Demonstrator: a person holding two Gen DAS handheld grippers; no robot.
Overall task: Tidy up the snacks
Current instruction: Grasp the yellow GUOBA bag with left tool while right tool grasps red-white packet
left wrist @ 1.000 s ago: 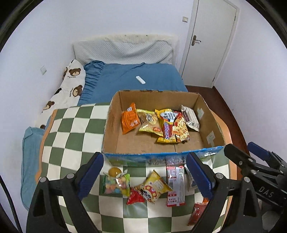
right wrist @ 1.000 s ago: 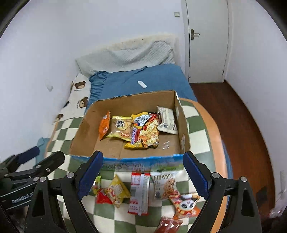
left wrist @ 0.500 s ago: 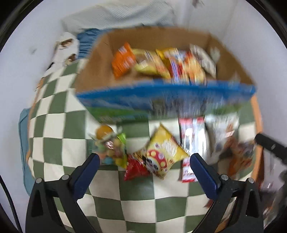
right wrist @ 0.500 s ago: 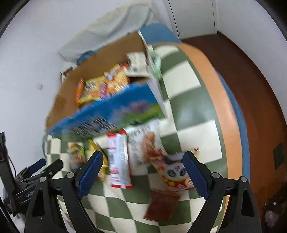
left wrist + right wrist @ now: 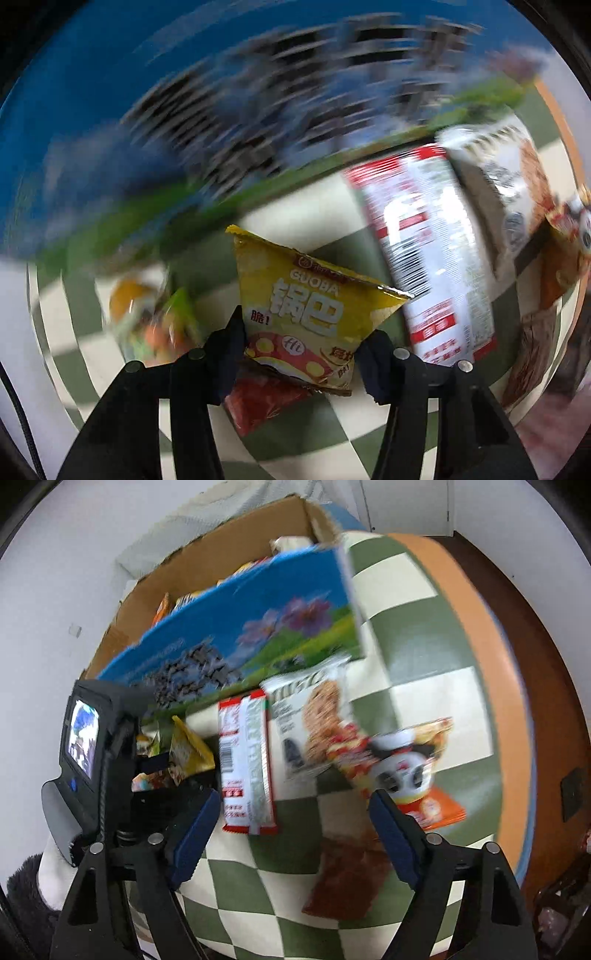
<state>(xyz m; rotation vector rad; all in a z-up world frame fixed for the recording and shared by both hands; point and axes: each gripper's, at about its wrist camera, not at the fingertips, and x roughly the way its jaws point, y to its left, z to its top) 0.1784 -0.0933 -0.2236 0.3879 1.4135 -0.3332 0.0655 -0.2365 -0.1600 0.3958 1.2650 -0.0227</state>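
Observation:
My left gripper (image 5: 301,349) points straight down and its jaws are closing on the yellow Guoba snack bag (image 5: 314,306), with a pad touching each side. Beneath that bag lies a small red packet (image 5: 262,398). The yellow bag (image 5: 188,753) also shows in the right wrist view, beside the left gripper's black body (image 5: 92,757). My right gripper (image 5: 291,819) hangs low over the checkered cloth (image 5: 406,672), its jaws closing with nothing pressed between them. A dark brown packet (image 5: 351,871) lies between its fingers, and a panda packet (image 5: 402,771) sits by the right fingertip.
The cardboard box (image 5: 240,627) with a blue flower-printed front stands just behind the loose snacks and holds several packets. A red-and-white packet (image 5: 247,760), a white cereal packet (image 5: 306,723) and a colourful candy bag (image 5: 155,321) lie on the cloth. The wooden floor (image 5: 535,664) drops away to the right.
Both grippers dropped from above the box to the snacks in front of it. The left jaws narrowed around the yellow bag. The right jaws narrowed slightly.

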